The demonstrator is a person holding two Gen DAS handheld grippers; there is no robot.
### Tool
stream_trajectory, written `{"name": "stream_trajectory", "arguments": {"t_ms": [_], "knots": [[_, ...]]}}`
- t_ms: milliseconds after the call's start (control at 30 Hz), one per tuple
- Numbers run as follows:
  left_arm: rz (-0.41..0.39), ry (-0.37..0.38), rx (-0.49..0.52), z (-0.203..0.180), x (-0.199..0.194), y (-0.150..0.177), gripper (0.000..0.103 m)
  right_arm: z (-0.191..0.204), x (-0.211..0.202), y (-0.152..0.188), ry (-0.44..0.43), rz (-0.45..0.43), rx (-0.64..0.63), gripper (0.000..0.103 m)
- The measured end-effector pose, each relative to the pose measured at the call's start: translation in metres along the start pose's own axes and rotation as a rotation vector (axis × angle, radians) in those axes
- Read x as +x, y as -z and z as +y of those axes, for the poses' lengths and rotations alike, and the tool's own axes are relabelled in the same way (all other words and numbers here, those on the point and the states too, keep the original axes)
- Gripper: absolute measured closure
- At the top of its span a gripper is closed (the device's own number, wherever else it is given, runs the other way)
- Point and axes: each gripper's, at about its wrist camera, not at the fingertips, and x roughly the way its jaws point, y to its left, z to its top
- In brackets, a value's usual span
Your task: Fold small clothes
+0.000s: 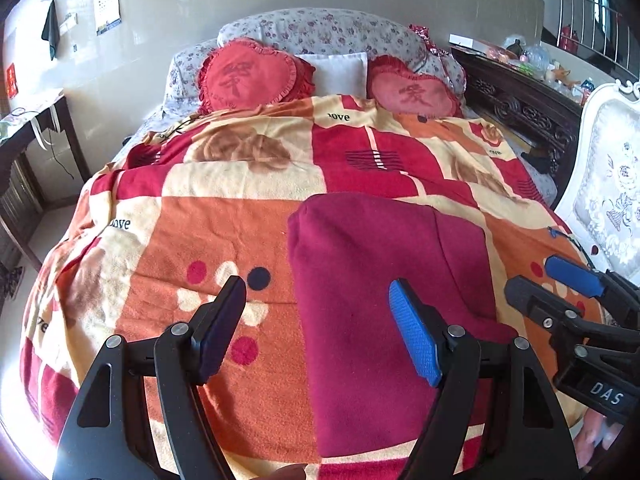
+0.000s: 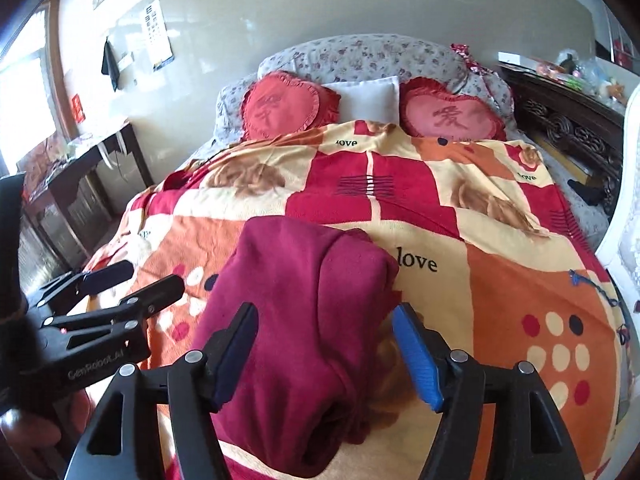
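A dark red garment lies folded into a long rectangle on the patterned blanket, near the bed's front edge. My left gripper is open and empty, hovering over the garment's left edge. My right gripper is open and empty, hovering just above the near end of the garment. The right gripper also shows at the right of the left wrist view, and the left gripper shows at the left of the right wrist view, both with jaws apart.
Two red heart cushions and a white pillow lie at the head of the bed. A dark desk stands to the left. A carved dark cabinet and a white chair stand to the right.
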Motion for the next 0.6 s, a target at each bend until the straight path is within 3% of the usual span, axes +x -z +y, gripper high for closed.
{"name": "stream_trajectory", "arguments": {"t_ms": [600], "knots": [[0.018, -0.015, -0.007, 0.002, 0.005, 0.005, 0.028, -0.001, 0.018, 0.001, 0.025, 0.049, 0.042, 0.035]]}}
